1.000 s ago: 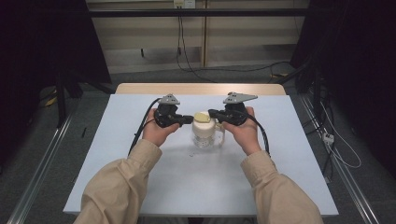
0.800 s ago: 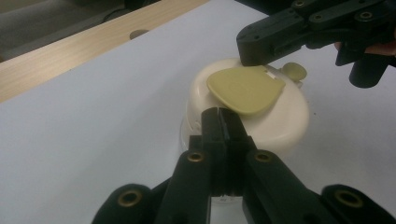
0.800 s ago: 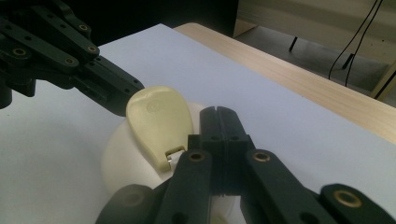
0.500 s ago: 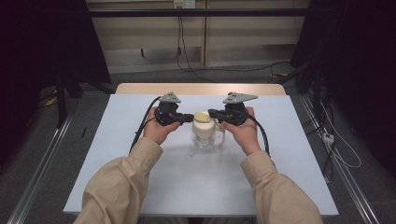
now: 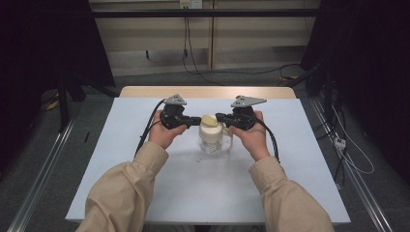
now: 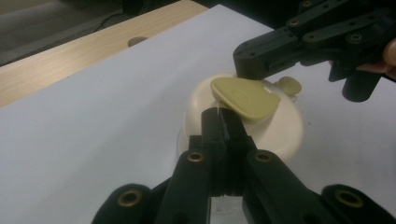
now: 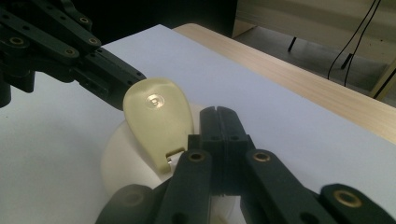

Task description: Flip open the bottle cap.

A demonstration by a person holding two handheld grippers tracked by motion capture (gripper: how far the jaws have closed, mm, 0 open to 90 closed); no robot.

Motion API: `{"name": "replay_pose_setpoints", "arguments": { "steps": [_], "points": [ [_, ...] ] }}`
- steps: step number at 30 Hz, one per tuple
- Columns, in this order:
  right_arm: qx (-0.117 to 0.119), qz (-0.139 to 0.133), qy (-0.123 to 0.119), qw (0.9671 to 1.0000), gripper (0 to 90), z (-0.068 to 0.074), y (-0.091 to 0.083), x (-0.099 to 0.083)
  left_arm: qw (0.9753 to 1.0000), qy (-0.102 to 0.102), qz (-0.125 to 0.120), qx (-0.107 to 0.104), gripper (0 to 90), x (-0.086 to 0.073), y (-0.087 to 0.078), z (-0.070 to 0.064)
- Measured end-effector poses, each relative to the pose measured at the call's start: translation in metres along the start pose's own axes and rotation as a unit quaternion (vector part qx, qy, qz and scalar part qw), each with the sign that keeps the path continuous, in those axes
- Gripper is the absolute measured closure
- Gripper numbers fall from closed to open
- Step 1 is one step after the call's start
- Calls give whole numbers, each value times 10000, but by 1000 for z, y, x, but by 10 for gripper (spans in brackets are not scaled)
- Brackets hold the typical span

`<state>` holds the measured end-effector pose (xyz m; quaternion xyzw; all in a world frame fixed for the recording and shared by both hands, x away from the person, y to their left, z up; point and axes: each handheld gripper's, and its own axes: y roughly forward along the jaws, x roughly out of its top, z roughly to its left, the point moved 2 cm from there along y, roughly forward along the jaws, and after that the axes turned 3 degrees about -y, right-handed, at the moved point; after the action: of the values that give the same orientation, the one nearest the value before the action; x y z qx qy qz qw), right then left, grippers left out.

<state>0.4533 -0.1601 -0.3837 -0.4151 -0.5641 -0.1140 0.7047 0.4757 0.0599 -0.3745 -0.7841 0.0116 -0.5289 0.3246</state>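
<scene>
A clear jug (image 5: 212, 141) with a handle stands mid-table, capped by a cream lid (image 6: 280, 133) (image 7: 119, 158). A yellowish spout flap (image 5: 209, 119) (image 6: 245, 95) (image 7: 156, 112) on the lid is tilted up. My left gripper (image 5: 197, 121) (image 6: 222, 114) is shut, its tip against the flap's lower edge from the left. My right gripper (image 5: 220, 117) (image 7: 217, 112) is shut too, its tip over the lid beside the flap's hinge. Each gripper view shows the other gripper across the lid: the right one (image 6: 243, 65), the left one (image 7: 126, 91).
The jug sits on a white tabletop (image 5: 145, 183) with a wooden strip (image 5: 208, 92) along the far edge. Cables (image 5: 145, 133) trail from both grippers across the table. Dark floor and rails flank the table.
</scene>
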Motion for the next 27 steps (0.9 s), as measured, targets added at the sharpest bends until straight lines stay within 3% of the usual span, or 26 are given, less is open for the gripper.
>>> {"name": "replay_pose_setpoints", "arguments": {
  "steps": [5,27],
  "points": [
    [24,-71,111,9999,900,-1,0,-1,9999,118,64,20,900,3,4,-6],
    [-30,-26,101,9999,900,-3,-2,-1,9999,127,9,4,900,8,6,-7]
  ]
}}
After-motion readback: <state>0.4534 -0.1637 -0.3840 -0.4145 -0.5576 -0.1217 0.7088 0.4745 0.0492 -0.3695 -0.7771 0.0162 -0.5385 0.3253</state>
